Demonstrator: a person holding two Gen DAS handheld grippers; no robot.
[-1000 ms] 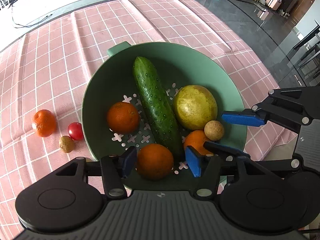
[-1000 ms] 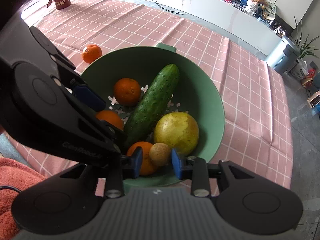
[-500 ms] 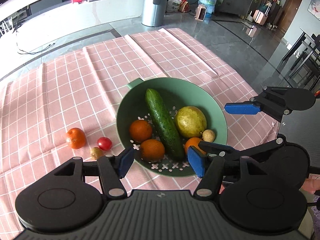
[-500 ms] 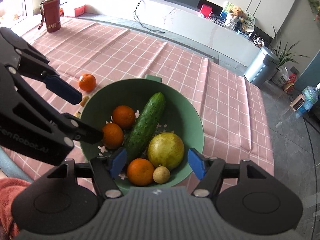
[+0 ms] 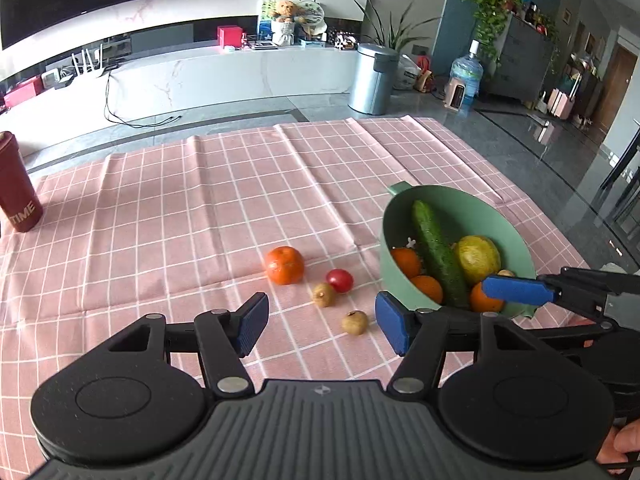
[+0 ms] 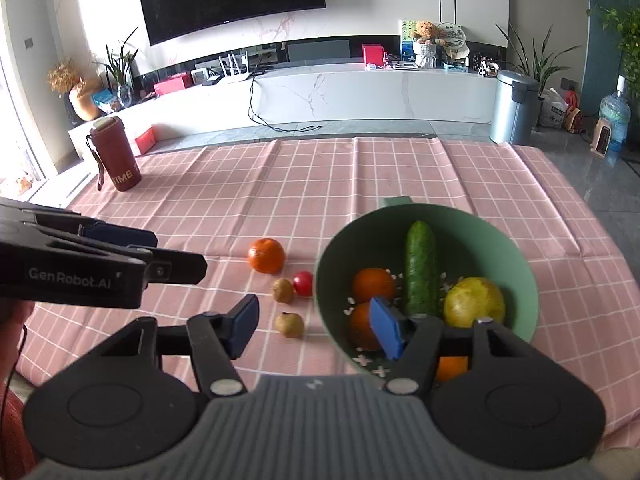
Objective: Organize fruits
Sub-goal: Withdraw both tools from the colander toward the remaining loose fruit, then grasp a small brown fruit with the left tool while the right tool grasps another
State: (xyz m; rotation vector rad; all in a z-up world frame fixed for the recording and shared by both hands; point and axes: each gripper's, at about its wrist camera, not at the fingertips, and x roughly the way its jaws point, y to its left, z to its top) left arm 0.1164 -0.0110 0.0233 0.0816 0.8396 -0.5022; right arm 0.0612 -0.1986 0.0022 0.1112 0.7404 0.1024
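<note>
One orange (image 6: 452,368) half hidden behind right tongs (image 6: 316,326).

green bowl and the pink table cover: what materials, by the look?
Green bowl: likely matte plastic; even colour, soft sheen, moulded tab handle, flower-shaped drain holes cut in the bottom. Ceramic is unlikely but not ruled out.
Pink table cover: woven fabric, or possibly a coated cloth; pink check with white lines, lying in fold creases and ridges.
</note>
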